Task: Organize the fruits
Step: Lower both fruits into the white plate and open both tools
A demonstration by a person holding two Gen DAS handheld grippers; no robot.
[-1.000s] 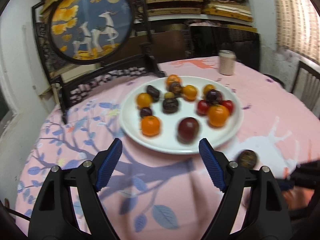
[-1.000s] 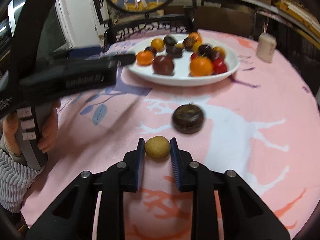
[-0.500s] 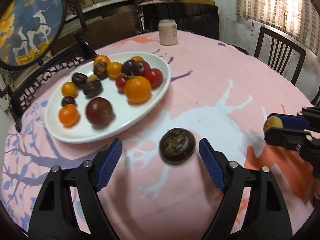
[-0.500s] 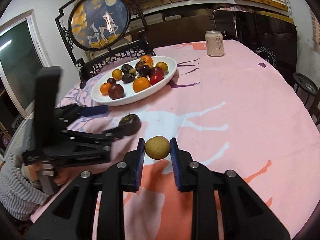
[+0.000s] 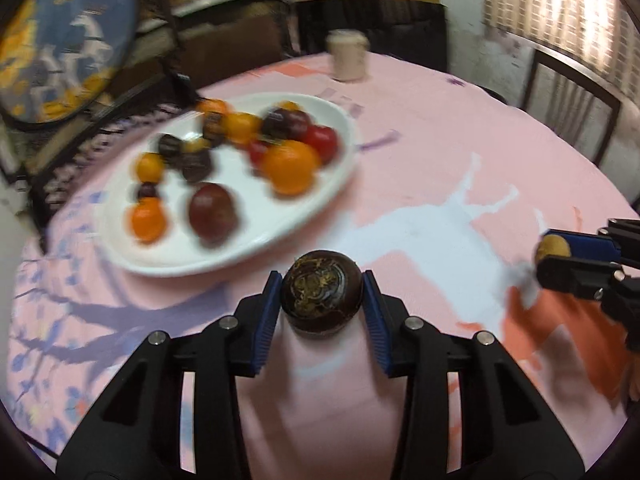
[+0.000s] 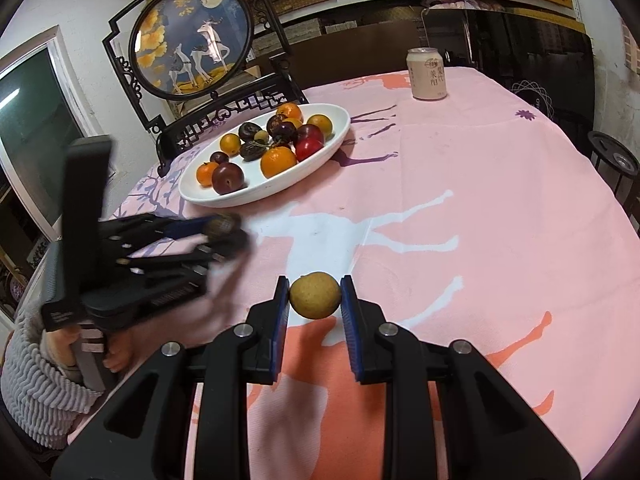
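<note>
My left gripper is shut on a dark brown round fruit and holds it just in front of the white plate. The plate holds several oranges, plums and dark fruits. My right gripper is shut on a small tan round fruit above the pink tablecloth. In the right wrist view the left gripper shows at the left, blurred, near the plate. In the left wrist view the right gripper shows at the right edge with its tan fruit.
A beige drink can stands at the far side of the round table. A round deer screen on a black stand stands behind the plate. A chair is at the table's far right edge.
My left gripper swung from the plate to the dark brown fruit and closed on it. My right gripper kept hold of the tan fruit and lifted away from the table.
</note>
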